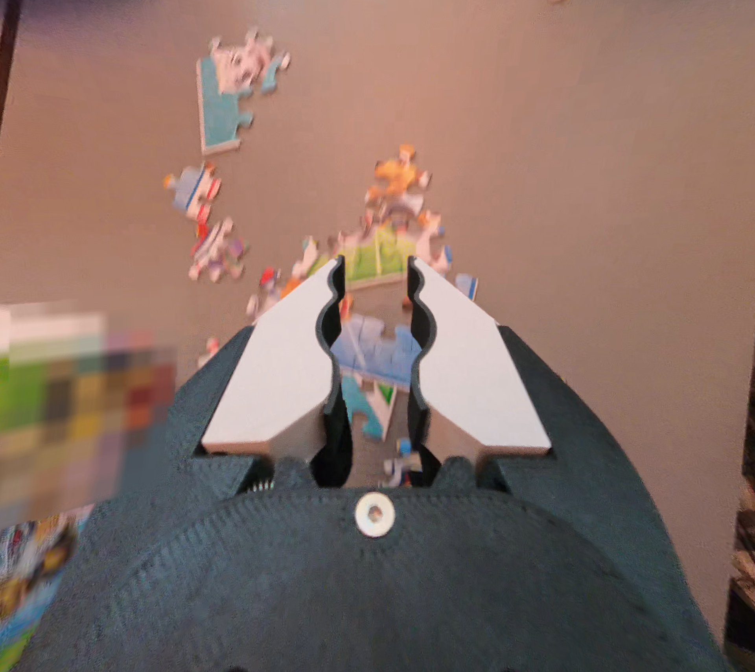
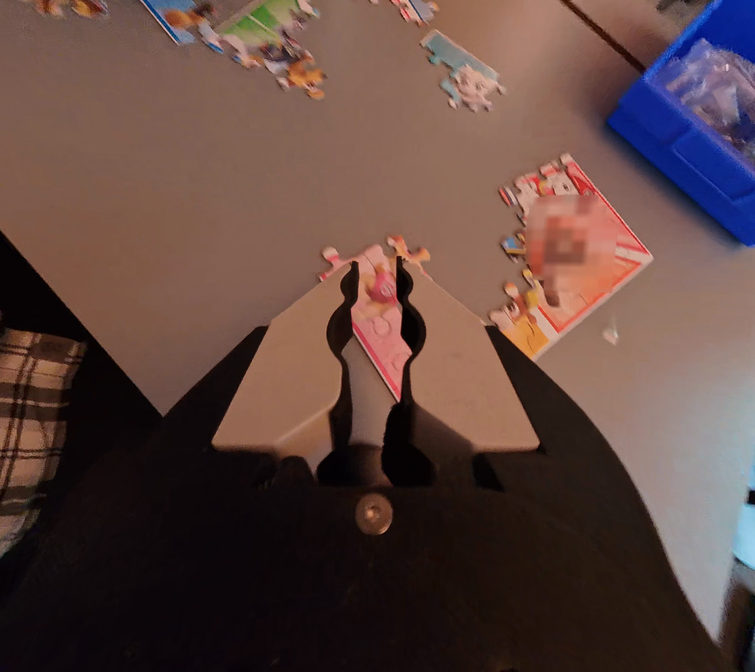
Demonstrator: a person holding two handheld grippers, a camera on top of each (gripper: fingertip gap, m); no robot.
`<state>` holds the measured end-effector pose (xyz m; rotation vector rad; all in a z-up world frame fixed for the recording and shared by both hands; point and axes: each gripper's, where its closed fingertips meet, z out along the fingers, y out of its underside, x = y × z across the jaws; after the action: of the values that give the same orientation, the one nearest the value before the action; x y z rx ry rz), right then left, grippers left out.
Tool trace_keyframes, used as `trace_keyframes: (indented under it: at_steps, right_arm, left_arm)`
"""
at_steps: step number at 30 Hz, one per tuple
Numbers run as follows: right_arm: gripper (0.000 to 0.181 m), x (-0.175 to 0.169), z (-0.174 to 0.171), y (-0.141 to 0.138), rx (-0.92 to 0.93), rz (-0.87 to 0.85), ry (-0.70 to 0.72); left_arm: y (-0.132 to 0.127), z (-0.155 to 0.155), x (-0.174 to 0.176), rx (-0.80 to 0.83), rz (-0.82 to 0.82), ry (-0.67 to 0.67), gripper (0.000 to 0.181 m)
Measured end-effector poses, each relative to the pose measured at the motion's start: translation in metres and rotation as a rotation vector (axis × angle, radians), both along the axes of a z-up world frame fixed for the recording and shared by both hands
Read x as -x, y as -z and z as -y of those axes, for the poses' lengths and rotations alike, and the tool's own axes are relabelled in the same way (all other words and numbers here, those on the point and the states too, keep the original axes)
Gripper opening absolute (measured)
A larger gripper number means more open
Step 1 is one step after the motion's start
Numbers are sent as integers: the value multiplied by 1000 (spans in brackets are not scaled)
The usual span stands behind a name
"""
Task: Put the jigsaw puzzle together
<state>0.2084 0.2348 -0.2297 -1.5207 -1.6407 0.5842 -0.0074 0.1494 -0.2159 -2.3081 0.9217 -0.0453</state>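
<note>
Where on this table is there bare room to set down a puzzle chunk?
Open grey table between the green-and-blue cluster, the teal chunk and the pink chunk. Crowded along the far edge and beside the red-bordered section.

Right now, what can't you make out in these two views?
- Left wrist view: blue sky puzzle section partly hidden behind left gripper fingers; motion blur everywhere.
- Right wrist view: pink puzzle section mostly covered by right gripper; contact unclear.
- Blue plastic bin cut off by the edge.

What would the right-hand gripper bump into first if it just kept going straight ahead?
Probably the pink assembled puzzle section lying flat on the grey table: it shows right between the open right gripper fingers. How far off it lies is unclear.
</note>
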Motion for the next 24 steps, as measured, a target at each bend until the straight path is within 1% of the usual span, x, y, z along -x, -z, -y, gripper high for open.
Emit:
trace_keyframes:
  at_steps: [2, 4, 6, 8, 13, 16, 19, 24]
  right_arm:
    - [17, 15, 15, -2, -2, -10, -37]
    - [27, 33, 33, 2, -3, 9, -87]
    - [30, 49, 52, 10, -28, 55, -141]
    - [30, 65, 72, 15, -61, 72, -205]
    - [30, 99, 116, 27, -45, 89, -318]
    - [31, 113, 122, 32, -25, 103, -317]
    - [32, 126, 122, 33, -16, 96, -310]
    - [34, 153, 121, 25, 5, 78, -304]
  left_arm:
    - [-1, 25, 27, 2, -15, -69, 31]
    - [-1, 52, 48, 14, -22, -124, 31]
    - [1, 78, 63, 28, -22, -161, 31]
    - [4, 100, 78, 39, -34, -211, 31]
    - [17, 147, 101, 54, -14, -308, 34]
    - [26, 168, 117, 55, -14, -374, 35]
    - [33, 180, 131, 43, 3, -436, 36]
    - [31, 196, 165, -1, 1, -540, 38]
